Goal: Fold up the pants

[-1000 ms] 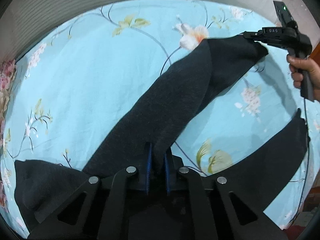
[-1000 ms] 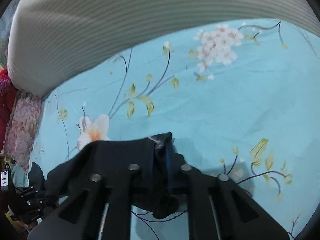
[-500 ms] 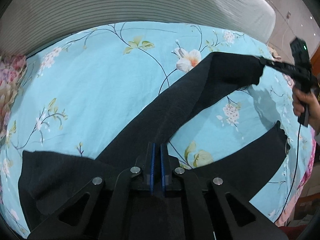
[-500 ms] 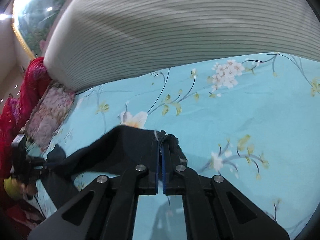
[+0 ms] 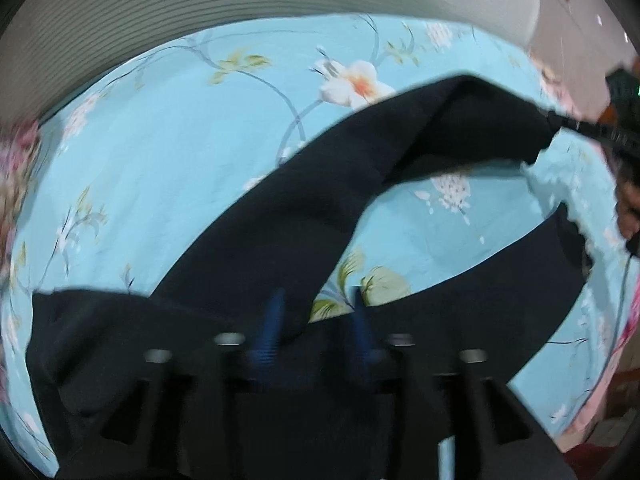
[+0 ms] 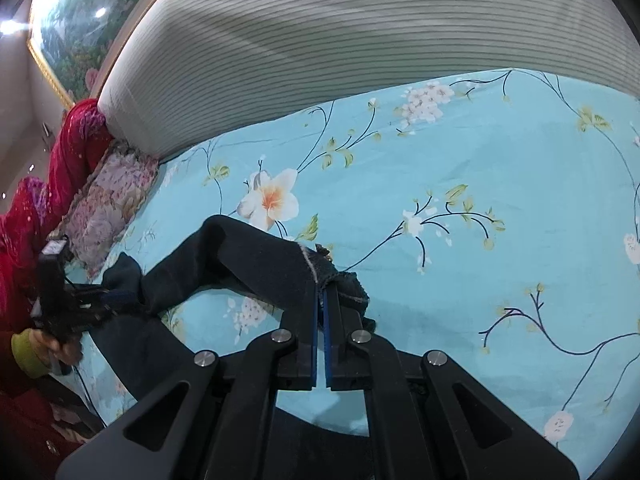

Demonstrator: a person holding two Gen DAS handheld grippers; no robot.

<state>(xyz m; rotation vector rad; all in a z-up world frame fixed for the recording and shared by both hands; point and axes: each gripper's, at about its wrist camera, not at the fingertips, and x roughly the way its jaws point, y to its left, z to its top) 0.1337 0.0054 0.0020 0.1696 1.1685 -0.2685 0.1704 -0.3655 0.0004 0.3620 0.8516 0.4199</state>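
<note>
Dark navy pants (image 5: 304, 216) lie on a light blue floral bedsheet (image 5: 168, 160). One leg is lifted and stretched between the two grippers; the other leg (image 5: 500, 300) lies flat. My left gripper (image 5: 318, 312) now has its blue pads apart, with the pants' crotch area lying between and below them. My right gripper (image 6: 320, 300) is shut on the hem of the lifted leg (image 6: 332, 276) and holds it above the sheet. The right gripper also shows in the left wrist view (image 5: 576, 126) at the leg's far end.
A grey-white striped headboard cushion (image 6: 360, 40) runs along the far side of the bed. A floral pillow (image 6: 108, 200) and red fabric (image 6: 72, 148) lie at the bed's left end. The bed edge shows at lower right in the left wrist view (image 5: 592, 420).
My left gripper's pads, shut half a second ago, have opened. My right gripper has lifted the leg hem higher and carried it further over the bed.
</note>
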